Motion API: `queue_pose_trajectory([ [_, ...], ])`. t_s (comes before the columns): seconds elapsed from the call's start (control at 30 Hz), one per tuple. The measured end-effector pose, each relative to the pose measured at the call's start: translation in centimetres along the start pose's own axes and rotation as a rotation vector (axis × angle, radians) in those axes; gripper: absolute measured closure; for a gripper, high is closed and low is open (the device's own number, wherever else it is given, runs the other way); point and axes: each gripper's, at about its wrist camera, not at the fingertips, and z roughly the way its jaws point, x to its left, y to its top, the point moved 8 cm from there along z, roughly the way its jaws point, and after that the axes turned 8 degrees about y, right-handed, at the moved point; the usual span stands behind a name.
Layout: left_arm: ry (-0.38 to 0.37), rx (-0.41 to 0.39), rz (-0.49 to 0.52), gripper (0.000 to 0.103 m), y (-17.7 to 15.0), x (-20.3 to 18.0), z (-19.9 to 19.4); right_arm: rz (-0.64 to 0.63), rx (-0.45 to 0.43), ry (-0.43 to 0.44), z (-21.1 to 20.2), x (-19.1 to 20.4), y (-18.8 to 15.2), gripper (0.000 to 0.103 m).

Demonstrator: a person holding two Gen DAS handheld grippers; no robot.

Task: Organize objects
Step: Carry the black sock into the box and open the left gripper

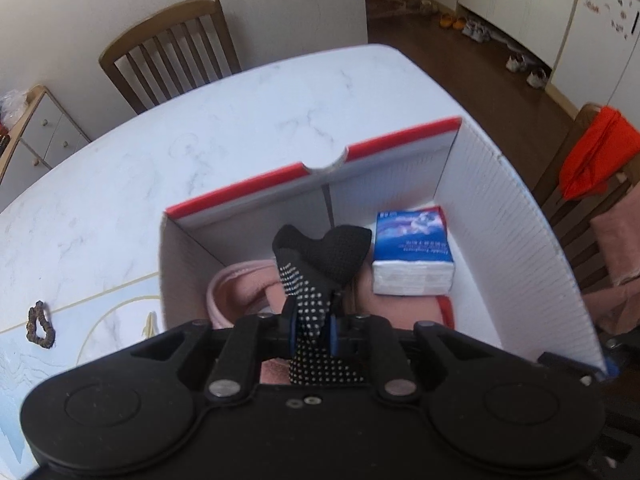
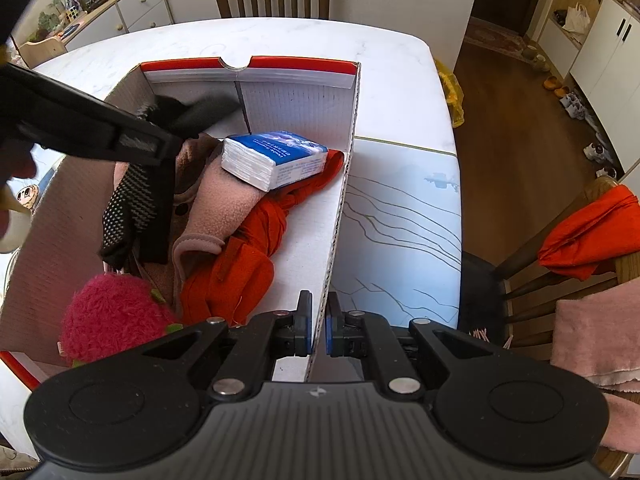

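A white cardboard box with a red rim [image 1: 384, 140] [image 2: 288, 65] stands on the marble table. My left gripper [image 1: 314, 322] is shut on a black sock with white grip dots [image 1: 316, 264] and holds it over the box; the sock also hangs in the right wrist view [image 2: 132, 208]. Inside lie a blue tissue pack [image 1: 412, 256] [image 2: 276, 160], a pink fleece garment [image 2: 224, 196], an orange cloth [image 2: 244, 264] and a red fuzzy item [image 2: 112, 316]. My right gripper [image 2: 319, 328] is shut on the box's right wall [image 2: 340, 216].
A brown scrunchie [image 1: 40, 325] lies on the table left of the box. Wooden chairs stand at the far side [image 1: 172, 48] and at the right, draped with orange cloth [image 2: 588, 232]. A pale printed mat [image 2: 404, 216] covers the table right of the box.
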Motion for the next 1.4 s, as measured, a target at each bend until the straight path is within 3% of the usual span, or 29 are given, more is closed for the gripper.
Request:
queue_pose_trajectory([
  [0.37, -0.034, 0.055, 0.015, 0.089, -0.9, -0.5, 1.9, 0.004, 0.000, 0.003, 0.0, 0.0, 0.0, 0.097],
  [0.8, -0.088, 0.030, -0.022, 0.080, -1.3, 0.2, 0.4, 0.011, 0.004, 0.002, -0.1, -0.1, 0.0, 0.097],
  [1.13, -0.131, -0.030, -0.034, 0.059, -1.1, 0.4, -2.2, 0.008, 0.004, -0.006, -0.2, 0.0, -0.1, 0.097],
  [1.23, -0.142, -0.053, -0.042, 0.058, -0.9, 0.7, -3.2, 0.007, 0.004, -0.009, -0.2, 0.0, -0.1, 0.097],
  [1.4, -0.153, -0.101, -0.056, 0.044, -1.2, 1.6, -5.2, 0.002, 0.006, -0.016, -0.1, 0.1, -0.1, 0.097],
])
